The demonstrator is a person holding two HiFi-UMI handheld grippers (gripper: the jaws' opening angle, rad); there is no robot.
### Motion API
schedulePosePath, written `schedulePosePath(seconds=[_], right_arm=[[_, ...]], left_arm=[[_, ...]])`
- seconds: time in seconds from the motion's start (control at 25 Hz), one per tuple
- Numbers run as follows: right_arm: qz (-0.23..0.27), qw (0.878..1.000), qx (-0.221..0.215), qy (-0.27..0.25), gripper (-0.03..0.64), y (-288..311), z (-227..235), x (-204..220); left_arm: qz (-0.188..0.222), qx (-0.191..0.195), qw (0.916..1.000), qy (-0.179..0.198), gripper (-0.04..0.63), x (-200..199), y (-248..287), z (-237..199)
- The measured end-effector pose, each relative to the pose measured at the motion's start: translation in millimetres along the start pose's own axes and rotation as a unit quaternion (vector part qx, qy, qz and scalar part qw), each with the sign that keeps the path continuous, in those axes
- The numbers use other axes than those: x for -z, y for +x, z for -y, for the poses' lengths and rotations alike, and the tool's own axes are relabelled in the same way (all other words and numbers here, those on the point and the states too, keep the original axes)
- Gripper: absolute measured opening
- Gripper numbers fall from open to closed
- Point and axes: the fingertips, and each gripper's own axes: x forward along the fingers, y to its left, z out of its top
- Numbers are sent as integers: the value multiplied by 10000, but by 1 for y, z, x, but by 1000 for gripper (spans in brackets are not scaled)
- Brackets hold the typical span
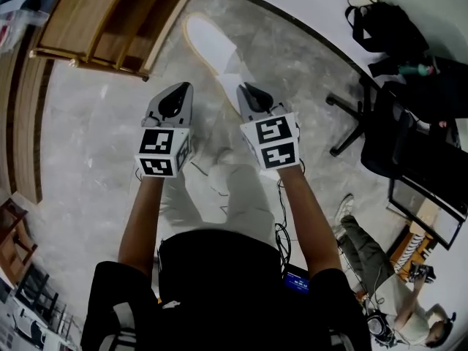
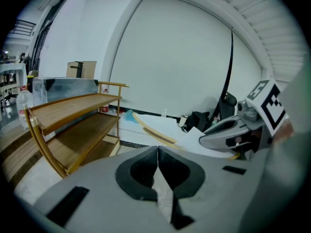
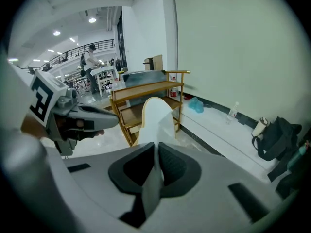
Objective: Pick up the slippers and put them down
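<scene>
A flat white slipper (image 1: 207, 41) with a tan edge hangs over the grey floor in front of me, beside the wooden rack. My right gripper (image 1: 247, 88) is shut on its thin white upper. In the right gripper view the slipper (image 3: 154, 113) rises straight out of the pinched pads of that gripper (image 3: 156, 149). My left gripper (image 1: 175, 88) hovers level with it on the left, a short way from the slipper. Its pads (image 2: 158, 152) meet, and nothing sticks out in front of them. From the left gripper view the slipper (image 2: 160, 132) runs towards the right gripper (image 2: 218, 132). No second slipper shows.
A wooden shelf rack (image 1: 110, 20) stands at the far left. A black office chair (image 1: 380, 123) and a black backpack (image 1: 380, 24) are at the right, by a raised white strip (image 1: 292, 6) along the wall. A person (image 1: 387, 284) sits low at the right. My own legs are below the grippers.
</scene>
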Motion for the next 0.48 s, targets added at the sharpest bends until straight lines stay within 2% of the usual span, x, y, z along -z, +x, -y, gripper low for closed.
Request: schedulePosePath(seconds=[0.24, 0.48], right_arm=[[6, 9999, 20, 152, 18, 53, 13, 51], [-13, 9997, 23, 256, 19, 102, 22, 96]], left_arm=[[109, 66, 9998, 127, 6, 44, 44, -8], [115, 183, 9997, 90, 6, 86, 82, -21]])
